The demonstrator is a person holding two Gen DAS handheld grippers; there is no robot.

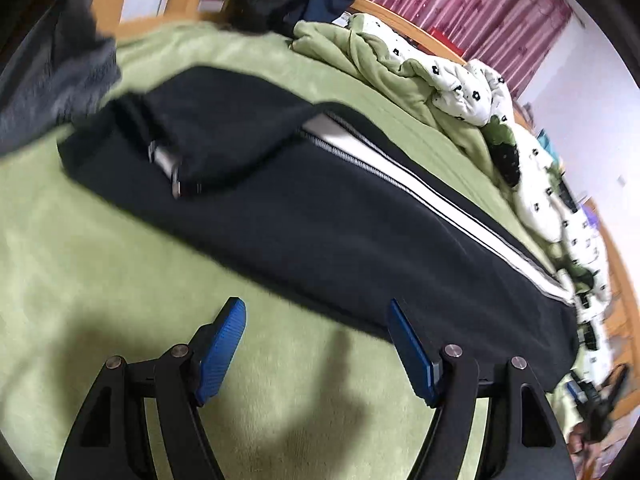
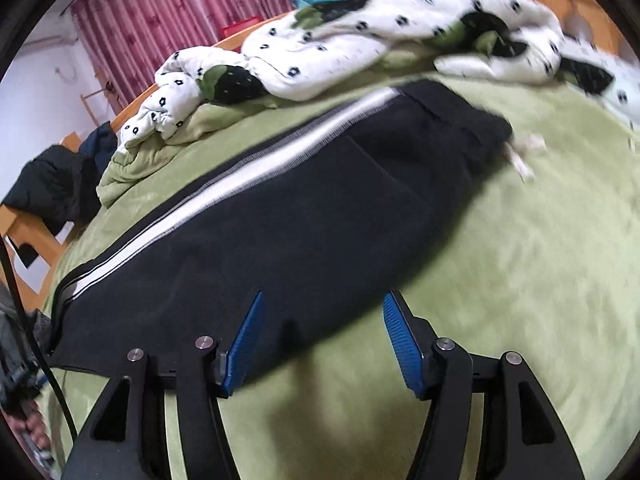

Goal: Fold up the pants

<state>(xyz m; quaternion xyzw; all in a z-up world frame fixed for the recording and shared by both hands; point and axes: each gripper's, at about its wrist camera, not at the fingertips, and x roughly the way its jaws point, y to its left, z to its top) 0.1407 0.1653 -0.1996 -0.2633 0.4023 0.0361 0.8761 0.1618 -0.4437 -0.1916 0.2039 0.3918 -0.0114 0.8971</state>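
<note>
The black pants (image 1: 304, 216) lie flat on the green blanket (image 1: 80, 264). The left gripper (image 1: 316, 344) and right gripper (image 2: 322, 340) are both released and empty at the 6 o'clock edge of the pants.

No legible text, label, brand, number or sign is found in either view. The marks on the white quilt (image 2: 328, 52) at 12 o'clock are a printed flower pattern, not characters. The red item (image 1: 442, 36) at 1 o'clock in the left view is too blurred for any writing to be read.
</note>
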